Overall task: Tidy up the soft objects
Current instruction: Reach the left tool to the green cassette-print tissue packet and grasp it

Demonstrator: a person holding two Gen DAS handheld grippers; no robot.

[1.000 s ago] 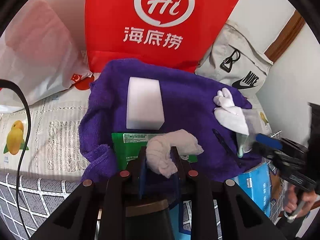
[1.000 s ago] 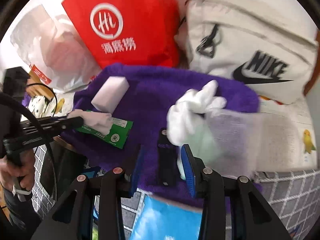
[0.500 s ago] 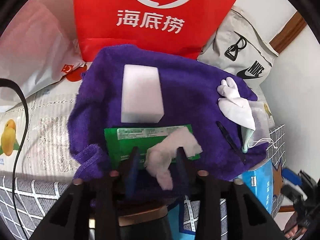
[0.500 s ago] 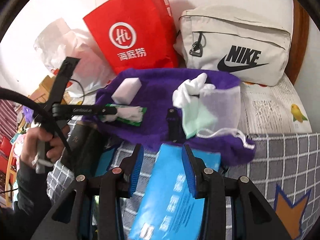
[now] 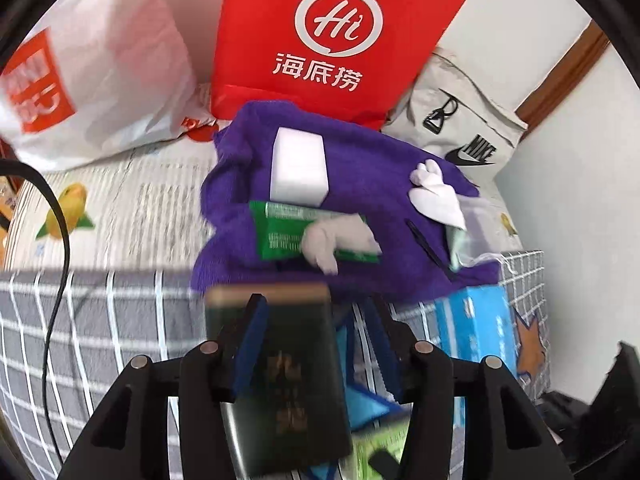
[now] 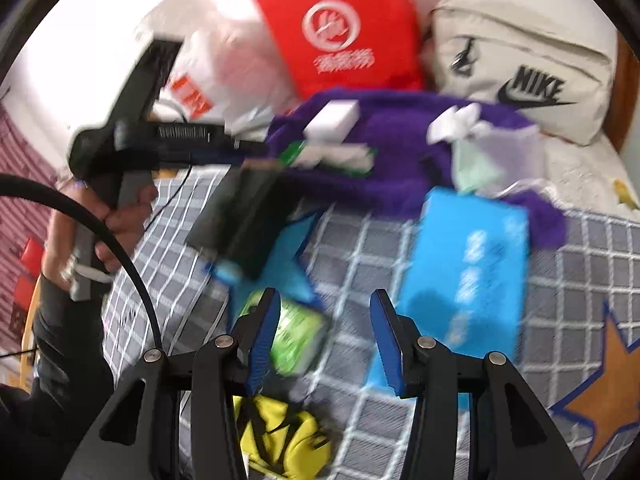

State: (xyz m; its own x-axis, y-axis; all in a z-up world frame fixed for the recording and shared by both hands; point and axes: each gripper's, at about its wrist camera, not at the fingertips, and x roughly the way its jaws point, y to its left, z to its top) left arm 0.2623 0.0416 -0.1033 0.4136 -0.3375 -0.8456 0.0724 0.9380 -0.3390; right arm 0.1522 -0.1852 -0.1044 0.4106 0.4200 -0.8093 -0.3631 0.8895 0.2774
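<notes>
A purple towel (image 5: 360, 168) lies on the bed and carries a white sponge block (image 5: 298, 168), a green packet (image 5: 280, 232), a crumpled pale cloth (image 5: 336, 240), a white glove (image 5: 434, 196) and a mesh pouch (image 5: 468, 236). My left gripper (image 5: 316, 320) is open and pulled back from the towel, above a dark green booklet (image 5: 288, 380). My right gripper (image 6: 324, 328) is open and empty over the checked bedspread, between a green packet (image 6: 298, 336) and a blue box (image 6: 468, 264). The towel (image 6: 400, 152) shows in the right wrist view too.
A red paper bag (image 5: 332, 36), a white plastic bag (image 5: 92, 80) and a grey Nike bag (image 5: 460, 136) stand behind the towel. A blue box (image 5: 476, 328) lies at the towel's near edge. A yellow item (image 6: 288, 436) lies under my right gripper. A black cable (image 5: 60, 240) runs at left.
My left gripper has let go of the pale cloth, opened and drawn back off the towel. My right gripper has also pulled back from the glove and pouch.
</notes>
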